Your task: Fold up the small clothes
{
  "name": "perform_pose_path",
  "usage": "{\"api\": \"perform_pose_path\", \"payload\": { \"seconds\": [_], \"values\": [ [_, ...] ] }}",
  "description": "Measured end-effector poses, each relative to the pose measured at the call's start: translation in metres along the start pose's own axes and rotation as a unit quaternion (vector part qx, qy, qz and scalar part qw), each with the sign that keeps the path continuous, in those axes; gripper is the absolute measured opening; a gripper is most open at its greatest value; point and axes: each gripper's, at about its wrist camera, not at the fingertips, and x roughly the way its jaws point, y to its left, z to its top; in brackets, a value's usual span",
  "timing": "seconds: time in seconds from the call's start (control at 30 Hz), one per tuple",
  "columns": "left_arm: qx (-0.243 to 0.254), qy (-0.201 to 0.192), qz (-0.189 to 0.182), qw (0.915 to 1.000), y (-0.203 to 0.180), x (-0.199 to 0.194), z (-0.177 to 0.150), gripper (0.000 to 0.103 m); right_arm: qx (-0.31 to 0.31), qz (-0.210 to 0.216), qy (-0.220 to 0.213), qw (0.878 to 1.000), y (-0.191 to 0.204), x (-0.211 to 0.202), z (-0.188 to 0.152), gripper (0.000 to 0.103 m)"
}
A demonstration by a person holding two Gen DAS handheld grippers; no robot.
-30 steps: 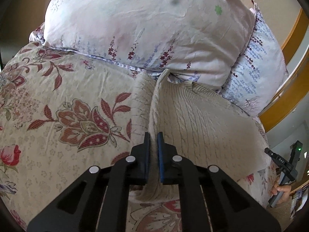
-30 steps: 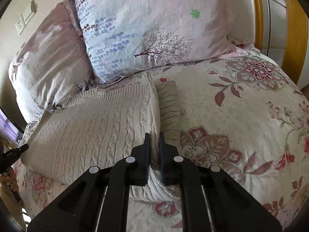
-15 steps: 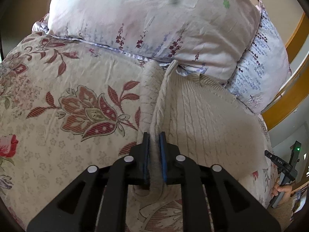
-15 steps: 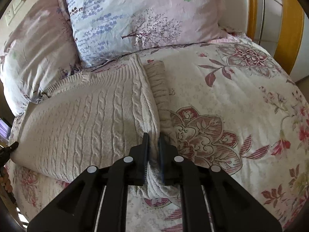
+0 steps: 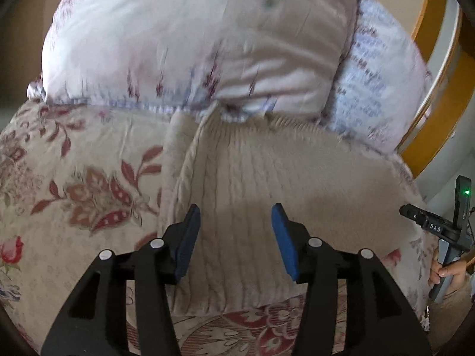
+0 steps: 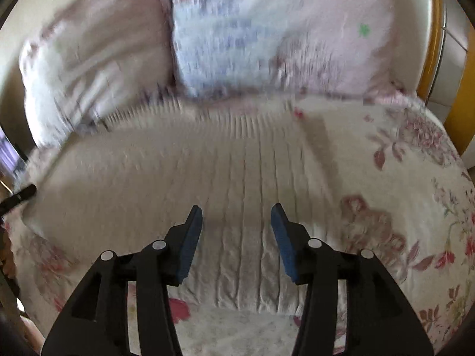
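Nearest in the left wrist view, the left tool (image 5: 234, 222) stands partly open over the cream cable-knit sweater (image 5: 267, 184), its blue pads clear of the cloth and holding nothing; its jaws have just been opening, and only the flat knit shows in the gap. The right tool (image 6: 236, 222) matches it, jaws just opened about as far, with nothing pinched between them. The sweater lies folded on the flowered bedspread (image 5: 74, 195), its doubled edge running away toward the pillows (image 5: 184, 44) that it touches at the far end, with a narrower ribbed layer peeking out along the left side in the left view. Farther off, at the right rim of that view, a hand (image 5: 445, 270) grips the other tool's handle

The sweater looks soft, thick and fairly light, with no stiffness: it will sag and slide off its own fold if lifted by one point. The knit probably gives good grip to the pads. The likely best holds are the two corners of a doubled edge, pinching both layers together, one tool at each
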Motion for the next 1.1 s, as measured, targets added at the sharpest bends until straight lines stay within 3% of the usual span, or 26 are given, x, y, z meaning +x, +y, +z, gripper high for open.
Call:
{"api": "perform_pose_path", "payload": {
  "seconds": [0.13, 0.37, 0.57, 0.73, 1.1],
  "values": [
    [0.006, 0.003, 0.001, 1.0000, 0.004, 0.006, -0.009, 0.050, -0.033, -0.020, 0.011, 0.999, 0.004, 0.005, -0.016, 0.052],
    [0.010, 0.002, 0.002, 0.9999, 0.004, 0.001, -0.015, 0.051, -0.027, -0.016, 0.026, 0.999, 0.003, 0.004, -0.021, 0.054],
    [-0.074, -0.018, -0.072, 0.9945, 0.032, -0.008, 0.001, 0.062, -0.017, -0.022, 0.041, 0.999, 0.010, 0.002, -0.007, 0.057],
    [-0.124, -0.022, -0.064, 0.9899, 0.055, -0.003, 0.015, 0.070, -0.019, -0.003, 0.025, 0.999, 0.025, 0.001, 0.004, 0.057],
    [-0.172, 0.012, -0.091, 0.9809, 0.067, 0.031, 0.033, 0.071, -0.061, 0.007, -0.004, 0.998, 0.072, 0.020, 0.025, 0.057]
  ]
}}
